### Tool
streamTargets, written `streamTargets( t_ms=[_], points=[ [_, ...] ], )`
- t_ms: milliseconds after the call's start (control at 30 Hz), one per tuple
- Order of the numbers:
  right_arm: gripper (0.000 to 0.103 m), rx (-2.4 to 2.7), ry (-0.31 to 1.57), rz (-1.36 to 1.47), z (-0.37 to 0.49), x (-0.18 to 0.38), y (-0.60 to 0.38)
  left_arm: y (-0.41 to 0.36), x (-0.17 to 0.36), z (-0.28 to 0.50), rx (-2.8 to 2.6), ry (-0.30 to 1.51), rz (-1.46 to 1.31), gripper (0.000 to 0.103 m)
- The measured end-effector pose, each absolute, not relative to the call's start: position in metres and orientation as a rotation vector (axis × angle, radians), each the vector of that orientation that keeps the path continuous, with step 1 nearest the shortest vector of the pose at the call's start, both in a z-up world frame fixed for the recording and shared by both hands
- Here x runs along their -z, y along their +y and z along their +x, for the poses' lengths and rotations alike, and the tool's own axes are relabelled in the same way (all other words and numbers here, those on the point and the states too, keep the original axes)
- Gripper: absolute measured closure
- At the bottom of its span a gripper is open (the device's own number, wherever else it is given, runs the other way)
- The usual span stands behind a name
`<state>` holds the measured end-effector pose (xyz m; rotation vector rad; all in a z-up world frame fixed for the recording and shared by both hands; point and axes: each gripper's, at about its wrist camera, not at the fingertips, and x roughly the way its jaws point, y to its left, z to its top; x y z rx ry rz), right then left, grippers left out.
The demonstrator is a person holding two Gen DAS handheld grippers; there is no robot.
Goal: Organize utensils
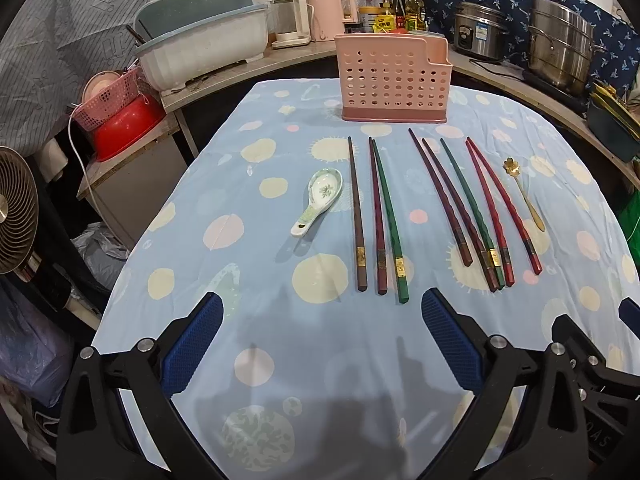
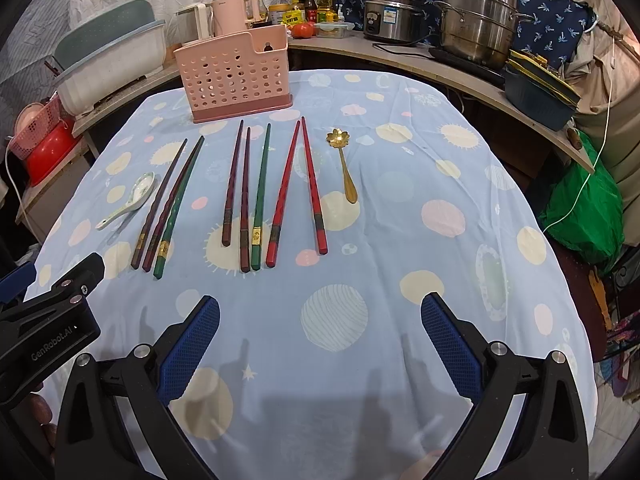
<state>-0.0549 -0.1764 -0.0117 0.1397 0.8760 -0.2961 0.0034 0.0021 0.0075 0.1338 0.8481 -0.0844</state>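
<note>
Cluttered kitchen corner: curved wooden counter behind, carrying steel pots, kettles and bottles. In front, table under a pale blue cloth printed with cream and pink discs.

Pink perforated plastic utensil holder upright at the far edge, appearing empty. Utensils flat on the cloth before it, none yet stowed:
- White ceramic soup spoon with green pattern, leftmost.
- Group of three chopsticks, brown, maroon and green, just right of it.
- Group of five chopsticks, maroon, green and red, further right.
- Gold metal spoon with flower-shaped bowl, rightmost.

Long axes of all chopsticks roughly front-to-back — thick banded ends toward the grippers, tips toward the holder.

Left gripper: blue-padded fingers spread wide, nothing held, above bare cloth short of the three-stick group and the ceramic spoon. Right gripper: likewise wide apart and empty, short of the five-stick group.

Judgement: task at its outset. Left side better placed for the ceramic spoon and three-stick group, right for the red pair and gold spoon — approach straight ahead, closing across the thick ends.
</note>
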Motion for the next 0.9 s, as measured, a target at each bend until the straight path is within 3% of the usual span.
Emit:
streamTargets(
  t_ms=[900],
  points=[
    [0.006, 0.295, 0.877, 0.142, -0.0563, 0.0135, -0.1768, 0.0004, -0.0035, 0.0064, 0.09, 0.867, 0.143, 0.008]
  ],
)
